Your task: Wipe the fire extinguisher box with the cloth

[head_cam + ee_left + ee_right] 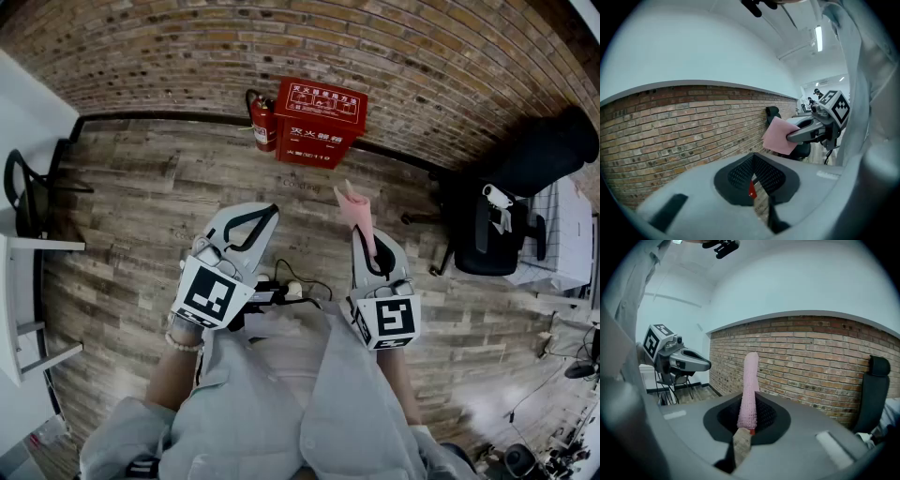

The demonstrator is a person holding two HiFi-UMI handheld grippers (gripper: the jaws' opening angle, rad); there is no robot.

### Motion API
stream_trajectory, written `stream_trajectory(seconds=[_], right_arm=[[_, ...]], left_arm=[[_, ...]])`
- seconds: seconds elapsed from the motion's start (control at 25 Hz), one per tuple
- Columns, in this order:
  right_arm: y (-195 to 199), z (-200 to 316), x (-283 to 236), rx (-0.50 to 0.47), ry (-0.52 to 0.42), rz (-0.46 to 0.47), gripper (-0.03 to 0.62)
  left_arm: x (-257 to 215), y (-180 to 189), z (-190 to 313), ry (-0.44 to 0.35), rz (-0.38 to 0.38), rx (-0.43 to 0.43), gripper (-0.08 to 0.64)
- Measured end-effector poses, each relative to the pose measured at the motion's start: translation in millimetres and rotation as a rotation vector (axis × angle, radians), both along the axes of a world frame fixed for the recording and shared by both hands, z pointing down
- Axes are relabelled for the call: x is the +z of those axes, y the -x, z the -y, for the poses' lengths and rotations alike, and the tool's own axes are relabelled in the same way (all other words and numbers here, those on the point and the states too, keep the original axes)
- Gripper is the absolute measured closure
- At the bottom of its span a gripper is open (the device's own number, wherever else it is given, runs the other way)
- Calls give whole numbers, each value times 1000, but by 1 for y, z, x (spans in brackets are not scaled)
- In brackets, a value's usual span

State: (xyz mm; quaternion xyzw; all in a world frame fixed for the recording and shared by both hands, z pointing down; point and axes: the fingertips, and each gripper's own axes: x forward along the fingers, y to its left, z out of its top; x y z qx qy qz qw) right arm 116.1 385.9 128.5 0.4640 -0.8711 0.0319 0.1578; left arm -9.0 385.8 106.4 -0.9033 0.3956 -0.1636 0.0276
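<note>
The red fire extinguisher box (319, 122) stands on the wood floor against the brick wall, with a red extinguisher (263, 122) just to its left. My right gripper (364, 236) is shut on a pink cloth (354, 208) that sticks up past its jaws, short of the box. In the right gripper view the cloth (749, 389) rises from between the jaws of that gripper (749, 420). My left gripper (266, 212) is shut and holds nothing, level with the right one. The left gripper view shows its jaws (752, 176) together, and the right gripper with the cloth (780, 136) off to the side.
A black office chair (506, 220) stands at the right by the wall, with clutter and cables behind it. At the left are a black chair (23, 192) and a white table (9, 309). A cable and plug (292, 287) lie on the floor by my feet.
</note>
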Motion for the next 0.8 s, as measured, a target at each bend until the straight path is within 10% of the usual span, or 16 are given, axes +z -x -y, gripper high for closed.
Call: stream_trajectory(seconds=[0.8], right_arm=[[-15, -8, 4, -51, 24, 18, 572]], left_arm=[[2, -17, -12, 1, 17, -52, 561]])
